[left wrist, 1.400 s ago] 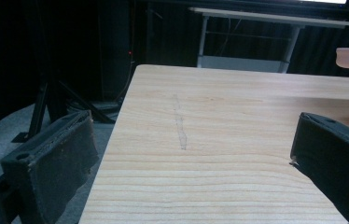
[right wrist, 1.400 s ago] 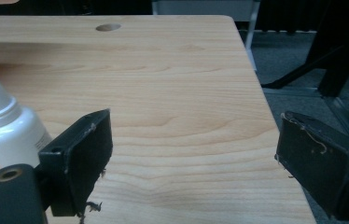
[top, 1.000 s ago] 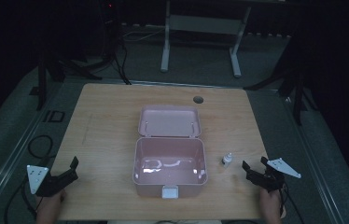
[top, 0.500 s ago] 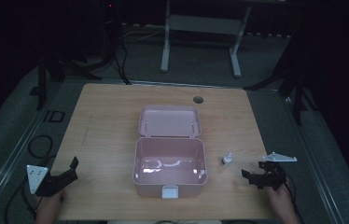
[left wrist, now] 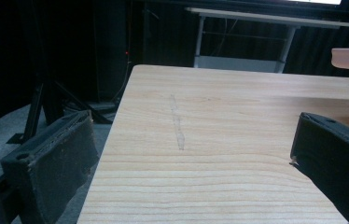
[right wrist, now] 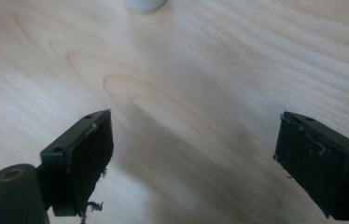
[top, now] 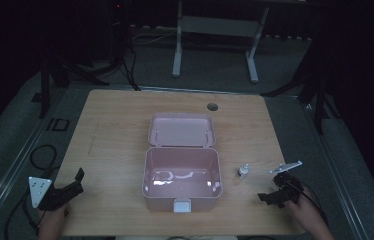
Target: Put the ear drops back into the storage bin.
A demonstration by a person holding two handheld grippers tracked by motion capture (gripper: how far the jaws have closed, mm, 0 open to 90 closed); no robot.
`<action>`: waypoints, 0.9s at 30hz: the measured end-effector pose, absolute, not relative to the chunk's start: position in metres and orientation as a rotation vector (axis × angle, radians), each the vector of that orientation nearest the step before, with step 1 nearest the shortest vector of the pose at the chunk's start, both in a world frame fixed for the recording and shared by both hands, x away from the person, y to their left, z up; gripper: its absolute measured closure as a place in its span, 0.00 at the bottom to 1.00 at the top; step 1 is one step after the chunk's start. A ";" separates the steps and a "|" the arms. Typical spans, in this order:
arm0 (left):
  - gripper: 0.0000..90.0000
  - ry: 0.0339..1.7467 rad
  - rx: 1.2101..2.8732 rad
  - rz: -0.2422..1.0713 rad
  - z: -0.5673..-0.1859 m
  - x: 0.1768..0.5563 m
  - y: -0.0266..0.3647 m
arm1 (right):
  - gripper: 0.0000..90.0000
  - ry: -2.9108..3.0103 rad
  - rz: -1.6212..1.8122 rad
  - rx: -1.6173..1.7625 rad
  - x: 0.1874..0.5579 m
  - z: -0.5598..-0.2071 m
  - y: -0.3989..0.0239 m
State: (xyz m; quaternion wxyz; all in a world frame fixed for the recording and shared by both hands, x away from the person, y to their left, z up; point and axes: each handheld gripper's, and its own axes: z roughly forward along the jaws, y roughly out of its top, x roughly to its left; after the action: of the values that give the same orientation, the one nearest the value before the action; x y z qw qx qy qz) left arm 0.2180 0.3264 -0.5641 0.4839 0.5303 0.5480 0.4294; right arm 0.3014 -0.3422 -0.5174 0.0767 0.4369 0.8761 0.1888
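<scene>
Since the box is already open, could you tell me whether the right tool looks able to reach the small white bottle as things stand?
Probably yes: the right tool stands open, and only bare table lies between it and the small white bottle.

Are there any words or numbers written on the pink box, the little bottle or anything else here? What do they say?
No readable words or numbers anywhere.
Pink box: open, plain inside and on its lid, no writing to see.
Little bottle: too small and dim to tell if it has a label.
Table: bare wood grain, no signs.
Left gripper and right gripper: plain black jaws, no marks to read.
</scene>
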 end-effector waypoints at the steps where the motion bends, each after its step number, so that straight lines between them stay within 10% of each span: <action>1: 0.00 1.335 1.291 1.046 -0.564 0.218 0.326 | 0.12 2.671 0.521 1.303 0.302 -0.517 -0.340; 27: 0.00 1.332 1.292 1.045 -0.564 0.218 0.326 | 0.12 3.037 -0.122 1.159 0.330 -0.496 -0.303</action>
State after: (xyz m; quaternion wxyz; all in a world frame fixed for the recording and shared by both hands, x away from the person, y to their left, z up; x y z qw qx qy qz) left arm 0.2178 0.3261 -0.5642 0.4847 0.5305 0.5471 0.4294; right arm 0.3299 -0.3033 -0.4960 -0.0556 0.3557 0.9322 -0.0374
